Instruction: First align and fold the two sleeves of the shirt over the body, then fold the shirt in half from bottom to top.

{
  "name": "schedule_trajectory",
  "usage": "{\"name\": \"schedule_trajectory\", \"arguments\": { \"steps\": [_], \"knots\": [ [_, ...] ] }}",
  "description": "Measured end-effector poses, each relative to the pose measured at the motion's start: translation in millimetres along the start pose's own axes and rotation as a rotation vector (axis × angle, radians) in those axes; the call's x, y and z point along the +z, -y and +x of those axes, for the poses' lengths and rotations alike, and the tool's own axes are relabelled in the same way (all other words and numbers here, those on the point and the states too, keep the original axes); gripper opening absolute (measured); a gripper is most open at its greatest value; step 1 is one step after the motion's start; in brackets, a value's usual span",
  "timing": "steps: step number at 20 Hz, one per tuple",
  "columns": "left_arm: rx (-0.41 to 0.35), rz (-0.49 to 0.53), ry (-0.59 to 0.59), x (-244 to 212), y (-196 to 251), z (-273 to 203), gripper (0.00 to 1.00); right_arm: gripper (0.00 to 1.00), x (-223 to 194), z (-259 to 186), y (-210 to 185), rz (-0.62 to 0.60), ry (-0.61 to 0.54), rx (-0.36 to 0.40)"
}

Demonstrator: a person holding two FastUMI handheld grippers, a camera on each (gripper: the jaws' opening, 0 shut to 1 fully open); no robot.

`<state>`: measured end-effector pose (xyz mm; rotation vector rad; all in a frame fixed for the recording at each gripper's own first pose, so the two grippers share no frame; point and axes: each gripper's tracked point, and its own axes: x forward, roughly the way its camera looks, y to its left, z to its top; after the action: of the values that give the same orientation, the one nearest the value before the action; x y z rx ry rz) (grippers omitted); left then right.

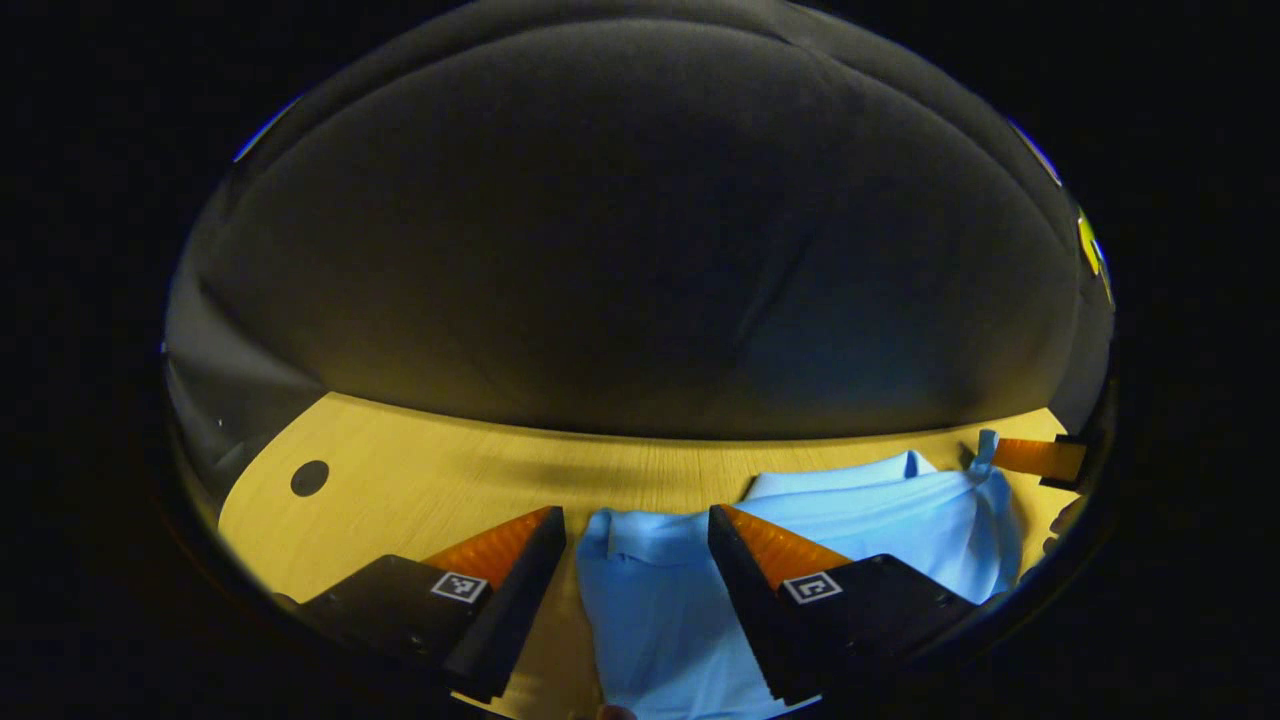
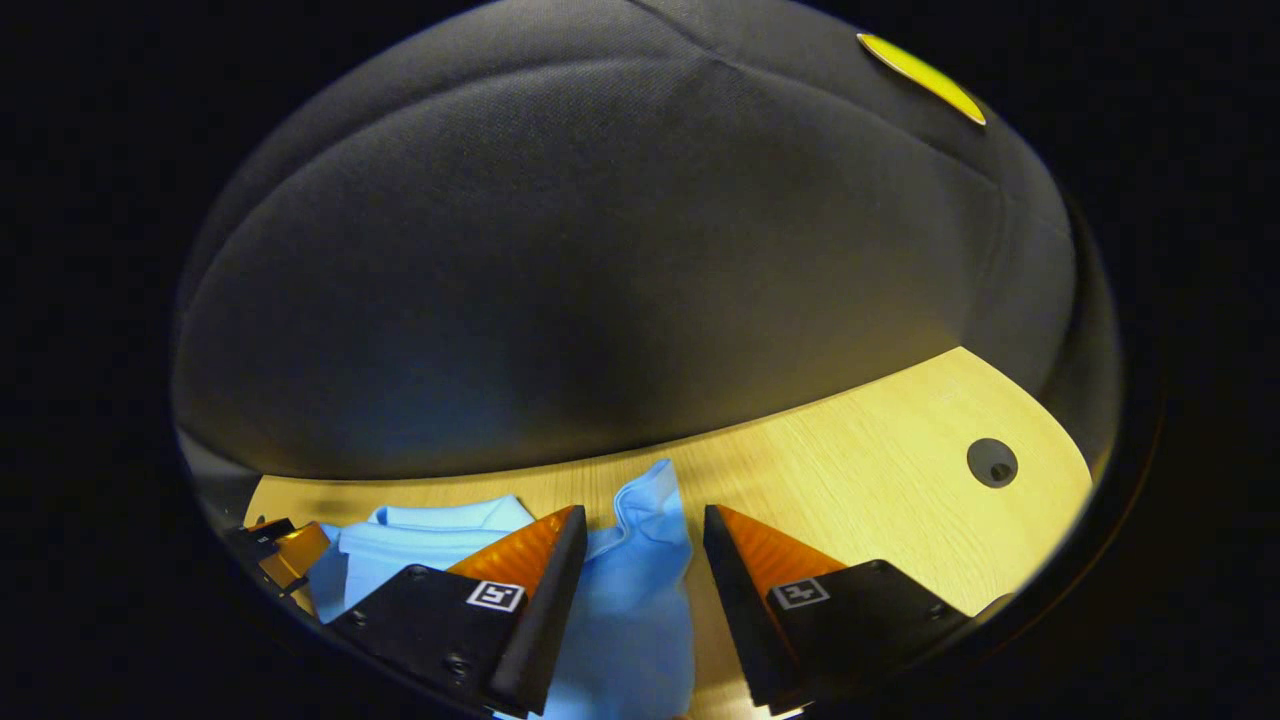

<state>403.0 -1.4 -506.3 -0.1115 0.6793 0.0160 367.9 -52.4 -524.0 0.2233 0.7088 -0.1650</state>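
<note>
A light blue shirt (image 1: 900, 510) lies on the pale wooden table (image 1: 420, 470). In the left gripper view, one sleeve (image 1: 650, 600) runs up between the fingers of my left gripper (image 1: 637, 512), which stands open just above it. Farther off at the right edge of this view, the right gripper (image 1: 1040, 458) sits by the shirt's other side. In the right gripper view, the other sleeve (image 2: 640, 600), its cuff end rumpled, lies between the spread fingers of my right gripper (image 2: 645, 510). The shirt's body (image 2: 430, 545) stretches left toward the left gripper (image 2: 285, 550).
A round cable hole (image 1: 310, 478) is cut in the tabletop to the left of the shirt, and another hole (image 2: 992, 462) to its right. The booth's dark cloth wall (image 1: 640, 250) rises right behind the table's far edge.
</note>
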Motion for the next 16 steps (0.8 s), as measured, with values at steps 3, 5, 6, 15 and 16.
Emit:
{"name": "schedule_trajectory", "arguments": {
  "steps": [3, 5, 6, 15, 16],
  "knots": [
    [0.000, 0.003, 0.007, 12, 1, -17, 0.93, 0.78, 10, -21, -2, -0.006, 0.027, 0.019],
    [-0.001, -0.008, 0.036, 27, 1, -39, 0.93, 0.78, 20, -44, -3, -0.008, 0.051, 0.039],
    [0.001, -0.013, 0.064, 37, -1, -54, 0.93, 0.78, 26, -60, -3, -0.015, 0.072, 0.050],
    [-0.050, 0.018, 0.261, 75, -6, -245, 0.93, 0.78, 53, -238, -15, -0.093, 0.251, 0.086],
    [-0.071, 0.008, 0.285, 80, -1, -275, 0.93, 0.78, 60, -263, -17, -0.113, 0.282, 0.093]
  ]
}}
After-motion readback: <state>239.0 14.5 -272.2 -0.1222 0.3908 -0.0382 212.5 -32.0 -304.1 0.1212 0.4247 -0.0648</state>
